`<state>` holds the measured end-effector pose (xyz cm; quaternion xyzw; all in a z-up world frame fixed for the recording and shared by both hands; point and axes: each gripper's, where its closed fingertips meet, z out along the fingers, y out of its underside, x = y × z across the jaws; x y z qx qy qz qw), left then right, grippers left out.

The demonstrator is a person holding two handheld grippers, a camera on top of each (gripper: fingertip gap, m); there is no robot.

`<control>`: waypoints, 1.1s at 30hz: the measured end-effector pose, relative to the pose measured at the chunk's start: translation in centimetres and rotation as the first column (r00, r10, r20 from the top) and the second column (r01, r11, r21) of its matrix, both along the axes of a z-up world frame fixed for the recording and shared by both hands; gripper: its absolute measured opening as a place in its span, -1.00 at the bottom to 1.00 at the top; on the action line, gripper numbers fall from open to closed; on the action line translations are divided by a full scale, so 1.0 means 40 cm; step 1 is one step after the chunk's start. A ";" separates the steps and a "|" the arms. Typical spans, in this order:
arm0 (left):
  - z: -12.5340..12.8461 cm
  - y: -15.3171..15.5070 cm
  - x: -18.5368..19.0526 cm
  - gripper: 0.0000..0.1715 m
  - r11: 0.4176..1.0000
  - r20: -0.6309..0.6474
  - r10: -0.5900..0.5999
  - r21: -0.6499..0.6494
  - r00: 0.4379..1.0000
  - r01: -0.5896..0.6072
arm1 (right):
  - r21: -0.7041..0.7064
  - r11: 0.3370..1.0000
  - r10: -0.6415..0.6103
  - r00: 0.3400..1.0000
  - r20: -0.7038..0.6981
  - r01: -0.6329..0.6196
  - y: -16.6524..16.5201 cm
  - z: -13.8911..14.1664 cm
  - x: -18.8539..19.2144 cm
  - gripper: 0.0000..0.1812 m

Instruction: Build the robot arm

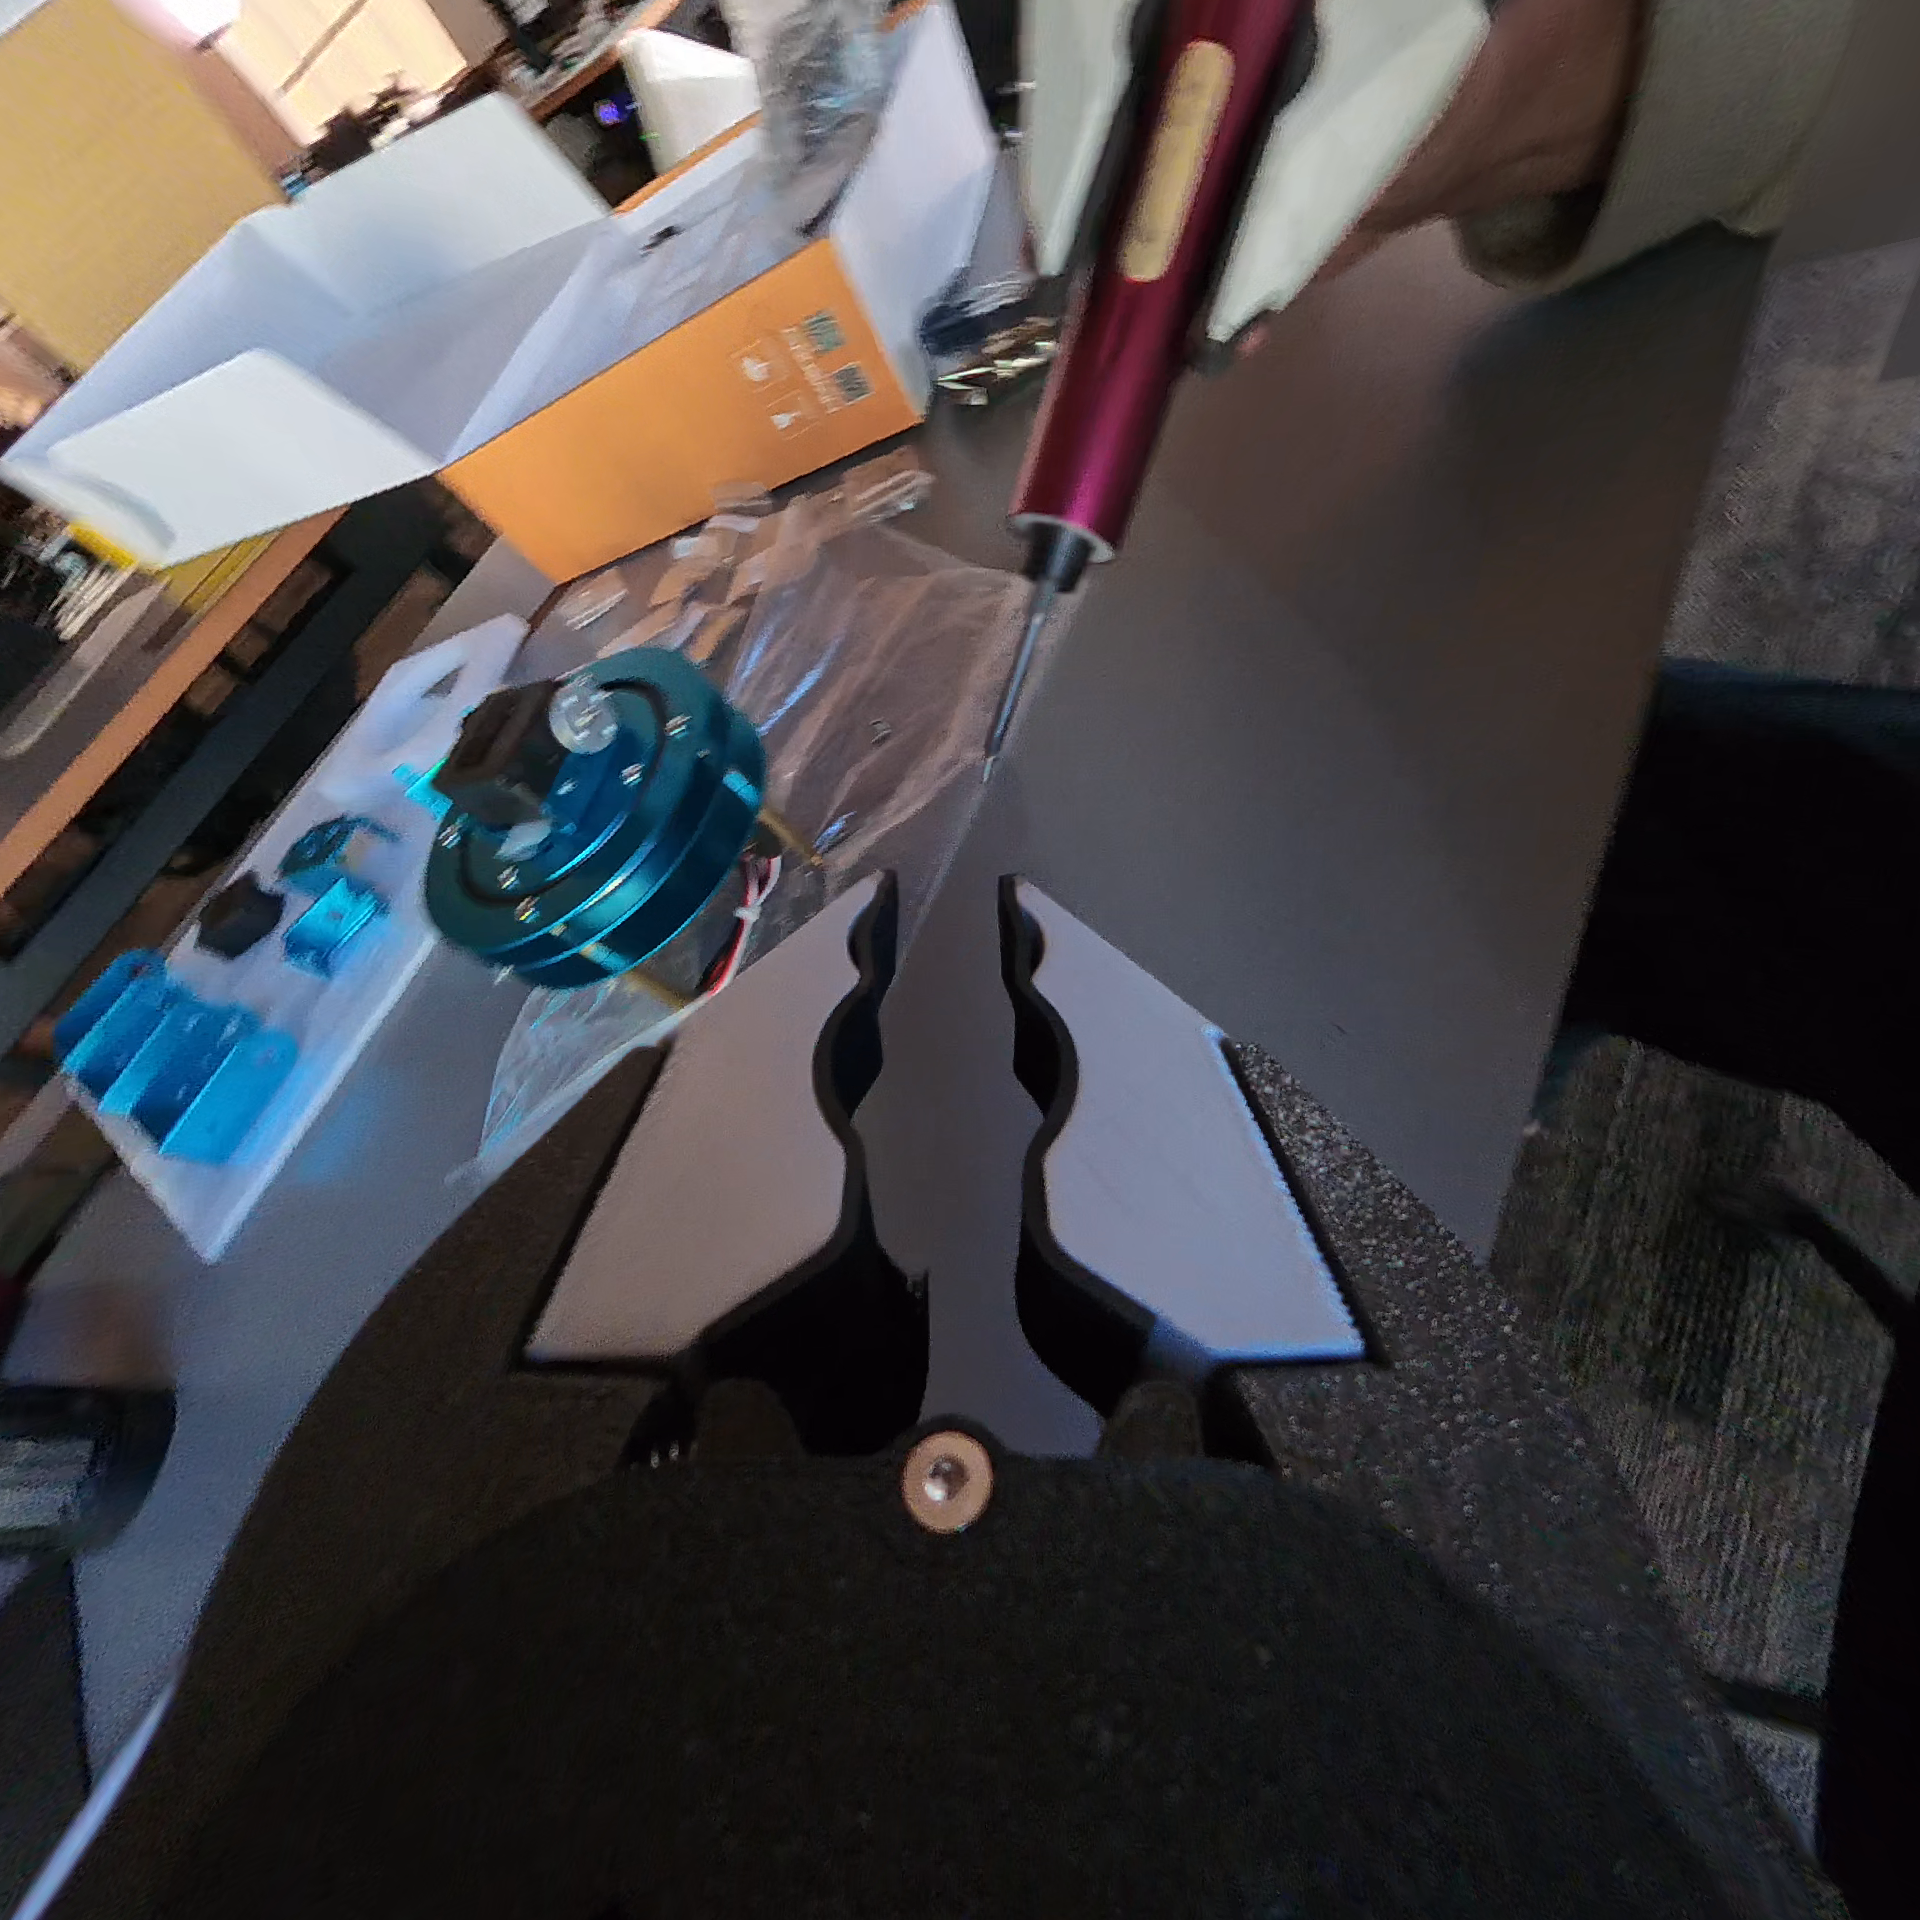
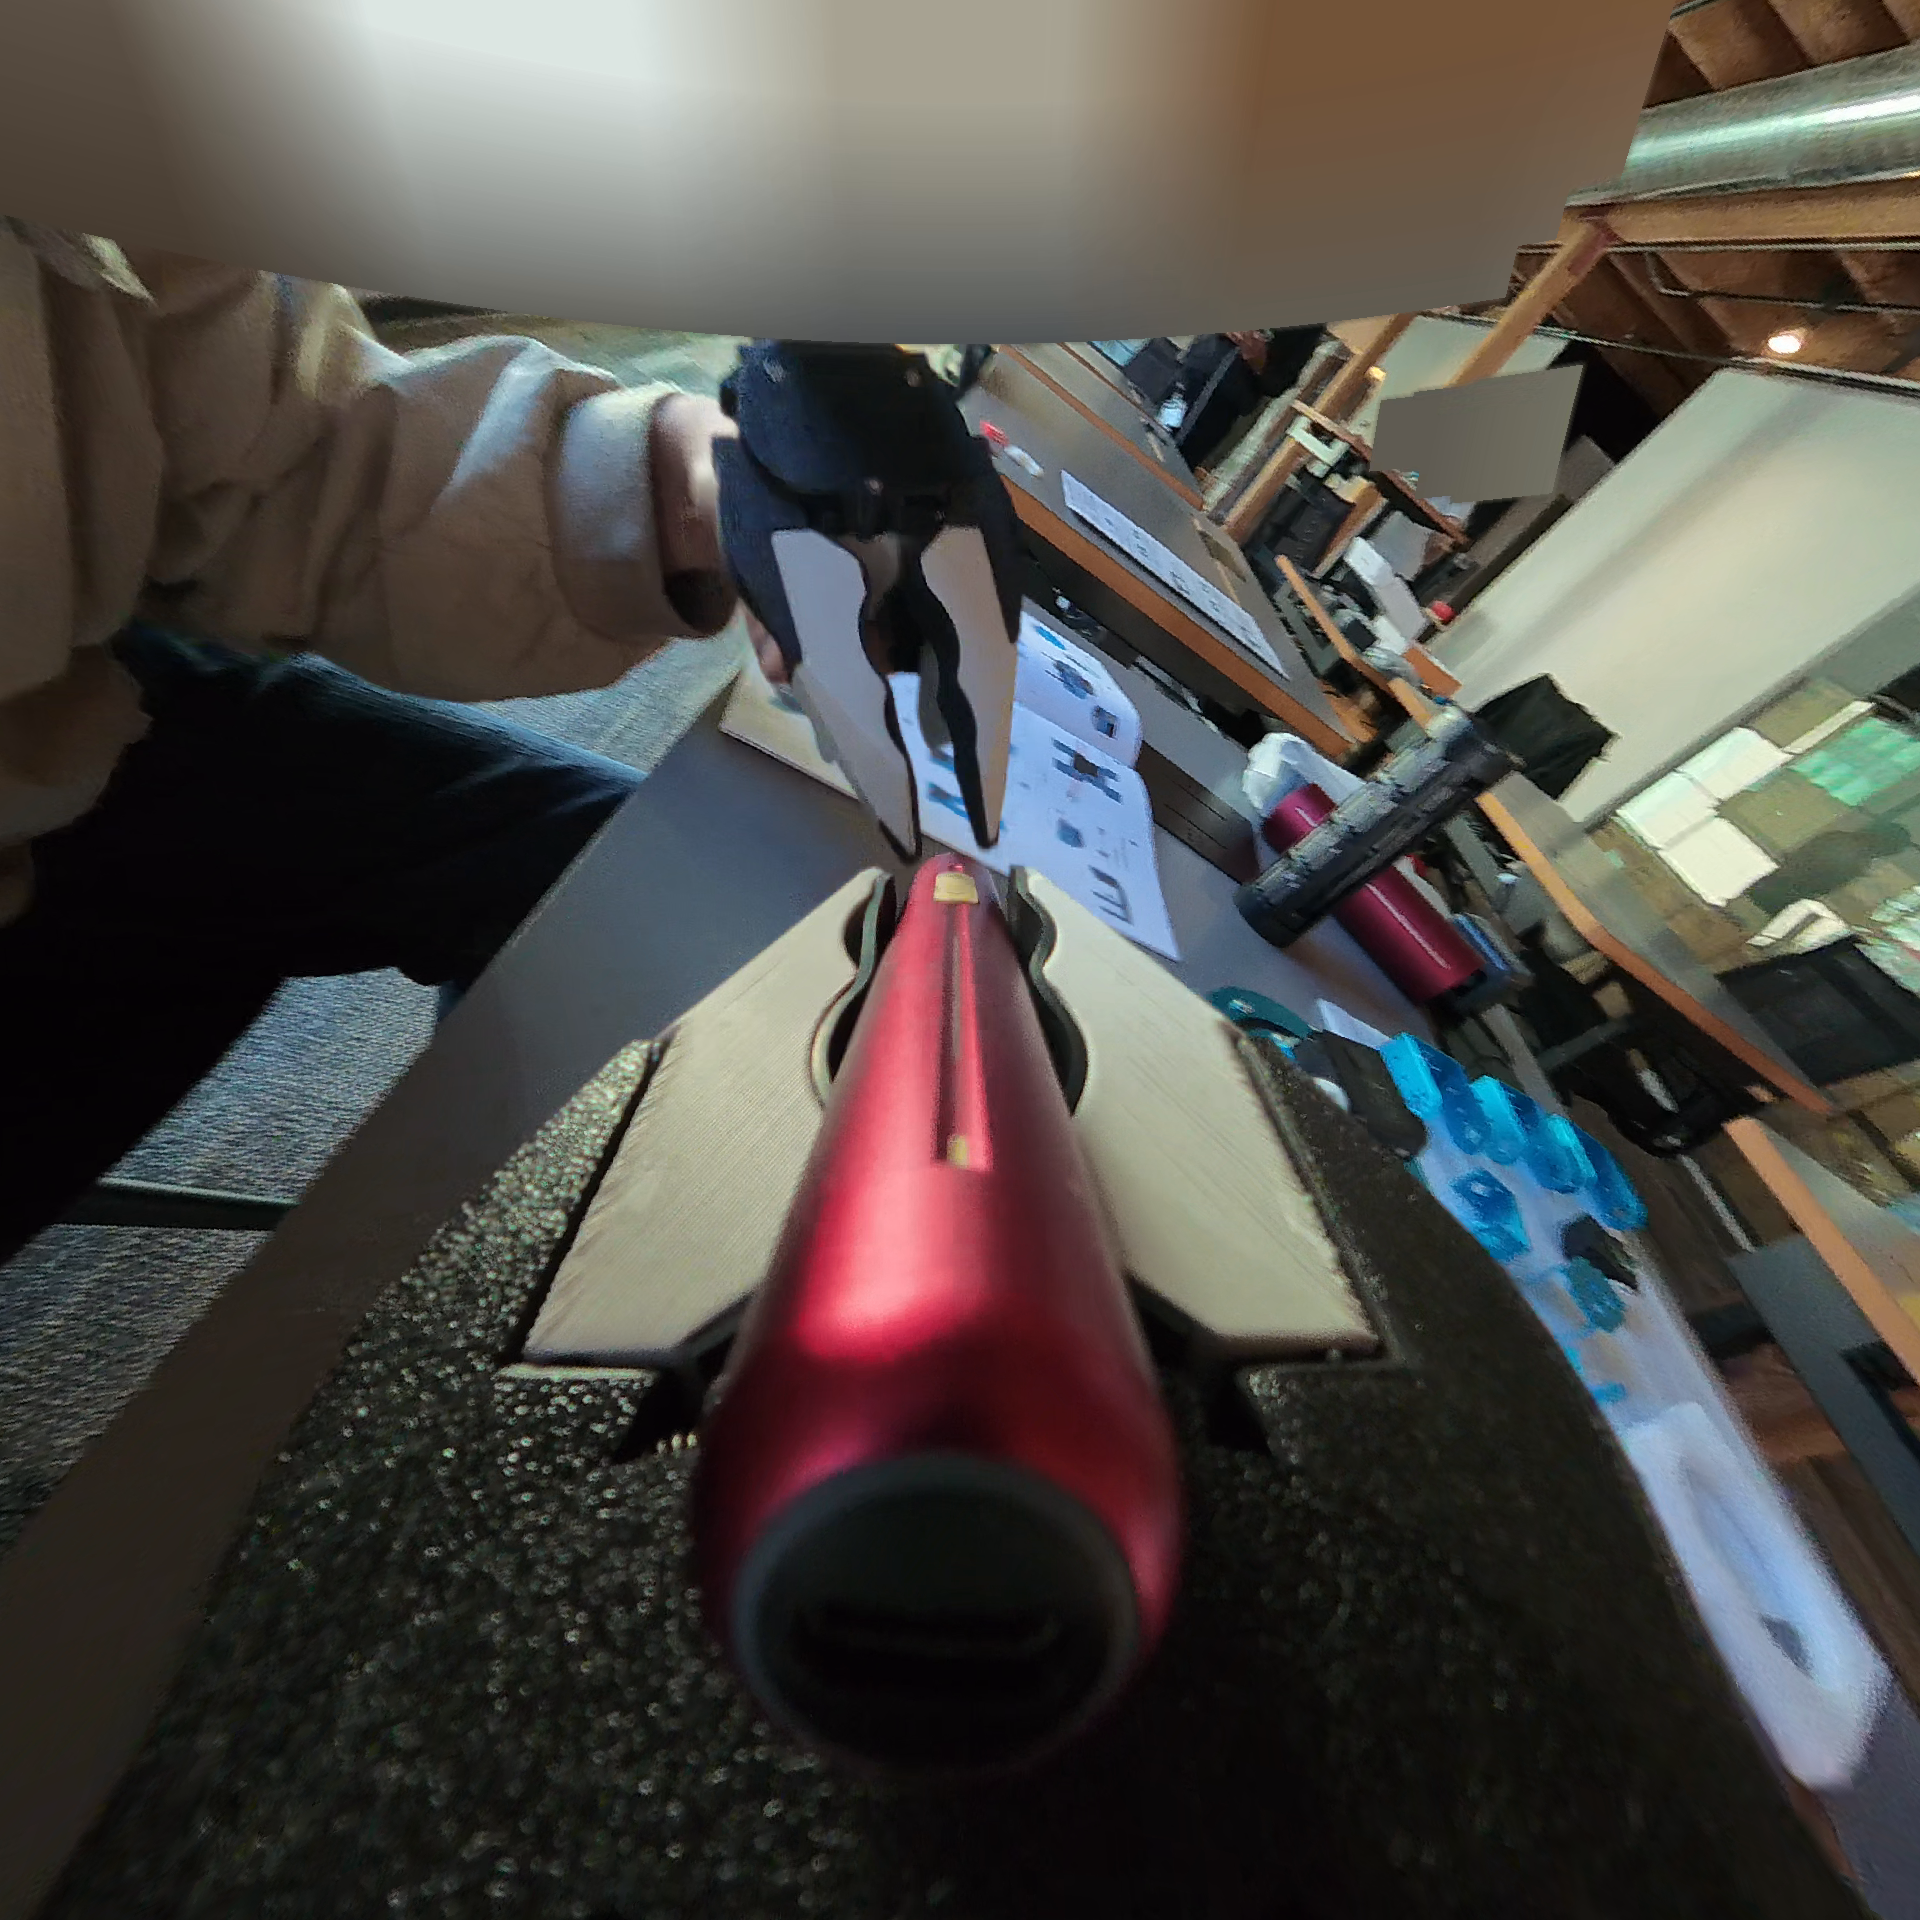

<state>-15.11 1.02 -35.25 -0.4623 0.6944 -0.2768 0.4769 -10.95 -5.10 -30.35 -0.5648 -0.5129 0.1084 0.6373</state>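
Note:
My right gripper (image 2: 945,883) is shut on a red electric screwdriver (image 2: 935,1247), whose rear cap faces the camera. In the left wrist view the same screwdriver (image 1: 1122,312) hangs tip down over the grey table (image 1: 1299,779), held by the right gripper's pale fingers (image 1: 1288,208). My left gripper (image 1: 940,883) is open a little and empty, hovering above the table. It also shows in the right wrist view (image 2: 935,842), just past the screwdriver's tip. A round blue motor assembly (image 1: 592,821) with wires sits on clear plastic film (image 1: 862,665), left of my left gripper.
An open orange and white box (image 1: 686,416) stands at the back left. A white foam tray (image 1: 260,1039) holds several blue metal parts. A booklet (image 2: 1081,790), a red cylinder (image 2: 1382,904) and a dark tool (image 2: 1382,810) lie on the table. A person's sleeve (image 2: 364,488) is close. Tip to tip, the grippers are about 9 cm apart.

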 end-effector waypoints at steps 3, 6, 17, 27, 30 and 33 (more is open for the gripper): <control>0.045 0.067 -0.010 -0.77 0.980 0.107 0.158 -0.140 0.982 -0.142 | 0.102 0.986 -0.135 0.990 0.043 0.130 0.038 0.005 0.031 -0.77; 0.076 0.152 -0.026 -0.76 0.915 0.206 0.367 -0.256 0.907 -0.312 | 0.255 0.929 -0.311 0.940 0.141 0.269 0.080 -0.006 0.068 -0.77; 0.181 0.265 -0.164 -0.75 0.819 0.504 0.568 -0.422 0.651 -0.388 | 0.599 0.721 -0.638 0.671 0.377 0.349 0.191 -0.091 0.079 -0.77; 0.179 0.304 -0.178 -0.75 0.855 0.594 0.517 -0.396 0.616 -0.335 | 0.687 0.645 -0.731 0.531 0.429 0.333 0.250 -0.099 0.050 -0.77; 0.176 0.292 -0.164 -0.75 0.870 0.602 0.490 -0.387 0.630 -0.307 | 0.685 0.643 -0.740 0.509 0.441 0.342 0.253 -0.106 0.052 -0.77; 0.174 0.281 -0.155 -0.75 0.878 0.602 0.473 -0.382 0.643 -0.288 | 0.685 0.643 -0.745 0.485 0.457 0.342 0.259 -0.120 0.057 -0.77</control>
